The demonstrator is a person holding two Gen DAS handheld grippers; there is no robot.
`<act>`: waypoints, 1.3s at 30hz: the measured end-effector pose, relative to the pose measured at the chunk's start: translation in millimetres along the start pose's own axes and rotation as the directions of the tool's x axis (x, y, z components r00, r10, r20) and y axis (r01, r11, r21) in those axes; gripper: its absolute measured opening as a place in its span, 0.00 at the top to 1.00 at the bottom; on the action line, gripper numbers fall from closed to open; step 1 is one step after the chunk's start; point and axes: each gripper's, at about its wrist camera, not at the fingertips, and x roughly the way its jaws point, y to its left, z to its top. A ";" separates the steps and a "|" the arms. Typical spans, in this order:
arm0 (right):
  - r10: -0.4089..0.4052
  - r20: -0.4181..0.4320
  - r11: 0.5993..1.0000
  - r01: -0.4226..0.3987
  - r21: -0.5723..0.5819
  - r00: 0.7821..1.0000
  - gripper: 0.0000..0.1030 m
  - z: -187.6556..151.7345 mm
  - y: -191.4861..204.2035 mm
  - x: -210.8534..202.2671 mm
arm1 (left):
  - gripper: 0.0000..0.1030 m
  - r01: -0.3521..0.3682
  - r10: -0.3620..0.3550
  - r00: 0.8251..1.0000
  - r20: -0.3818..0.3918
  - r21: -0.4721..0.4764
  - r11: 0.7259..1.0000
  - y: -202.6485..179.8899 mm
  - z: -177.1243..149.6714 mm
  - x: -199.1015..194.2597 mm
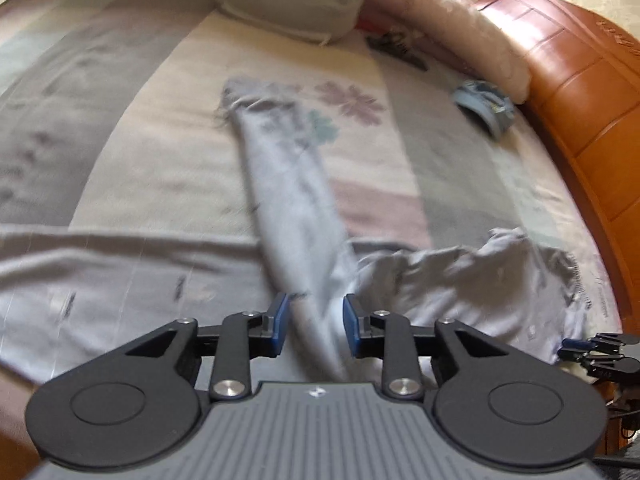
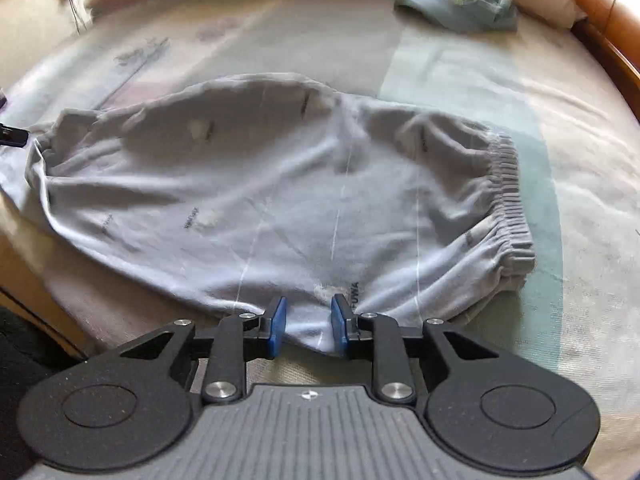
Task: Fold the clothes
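Pale grey-blue trousers [image 2: 248, 200] lie spread on a patterned bedsheet [image 1: 120, 152]. In the right wrist view their elastic waistband [image 2: 508, 200] is at the right, and my right gripper [image 2: 307, 330] is shut on the near edge of the seat, with cloth bunched between the blue pads. In the left wrist view one trouser leg [image 1: 288, 184] stretches away from me toward its cuff [image 1: 236, 96]. My left gripper [image 1: 315, 326] is shut on that leg, which fills the gap between its pads. The right gripper [image 1: 592, 350] shows at the left view's right edge.
A grey pillow [image 1: 288, 0] and a pink pillow [image 1: 460, 28] lie at the head of the bed. A small blue garment [image 2: 460, 6] sits by the orange-brown padded bed frame [image 1: 580, 80]. A dark object [image 1: 396, 46] lies near the pillows.
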 end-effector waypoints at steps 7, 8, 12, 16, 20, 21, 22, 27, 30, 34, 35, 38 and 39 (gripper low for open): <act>0.026 0.166 1.000 -0.028 0.008 0.986 0.52 23.7 16.2 -7.8 | 0.64 0.171 -0.167 0.985 -0.039 0.118 0.978 -58.2 10.8 42.1; 0.035 0.167 0.999 -0.038 0.011 0.985 0.51 25.5 19.4 -0.4 | 0.64 0.181 -0.175 0.983 -0.057 0.123 0.976 -63.7 8.0 49.6; 0.020 0.133 1.000 -0.022 0.010 0.991 0.49 12.6 31.6 25.5 | 0.64 0.179 -0.165 0.977 -0.135 0.106 0.978 -72.8 -6.8 74.6; 0.014 0.148 0.999 -0.020 0.038 0.989 0.38 2.8 34.1 19.7 | 0.64 0.161 -0.150 0.976 -0.158 0.064 0.985 -65.5 -13.6 79.5; 0.011 0.173 0.994 -0.030 0.106 0.985 0.38 16.1 36.6 17.8 | 0.64 0.165 -0.153 0.982 -0.107 0.110 0.980 -69.5 3.0 71.0; 0.016 0.188 0.993 -0.038 0.114 0.982 0.38 20.9 38.7 18.2 | 0.63 0.171 -0.160 0.983 -0.088 0.128 0.977 -70.4 7.7 70.3; 0.019 0.200 0.992 -0.044 0.121 0.980 0.38 25.9 41.6 19.0 | 0.63 0.177 -0.168 0.983 -0.070 0.147 0.973 -71.2 12.4 69.6; 0.015 0.249 0.985 -0.057 0.164 0.968 0.37 47.9 58.4 21.5 | 0.60 0.162 -0.158 0.987 -0.037 0.224 0.961 -66.0 36.0 86.2; -0.034 0.244 0.983 -0.012 0.183 0.969 0.36 51.4 70.9 19.4 | 0.60 0.212 -0.185 0.973 -0.141 0.214 0.954 -55.3 42.9 102.2; -0.088 0.212 0.976 0.042 0.212 0.973 0.30 44.1 81.2 17.6 | 0.58 0.326 -0.263 0.925 -0.276 0.218 0.920 -44.4 48.5 114.9; -0.096 0.199 0.973 0.050 0.227 0.975 0.30 41.9 82.1 18.9 | 0.58 0.346 -0.278 0.915 -0.291 0.217 0.913 -43.8 53.1 119.4; -0.117 0.175 0.963 0.069 0.261 0.978 0.30 40.7 87.3 22.3 | 0.52 0.427 -0.346 0.870 -0.352 0.184 0.886 -45.7 69.2 136.7; -0.124 0.172 0.961 0.075 0.268 0.977 0.30 42.0 89.8 23.3 | 0.50 0.463 -0.374 0.844 -0.385 0.172 0.869 -48.4 72.5 143.0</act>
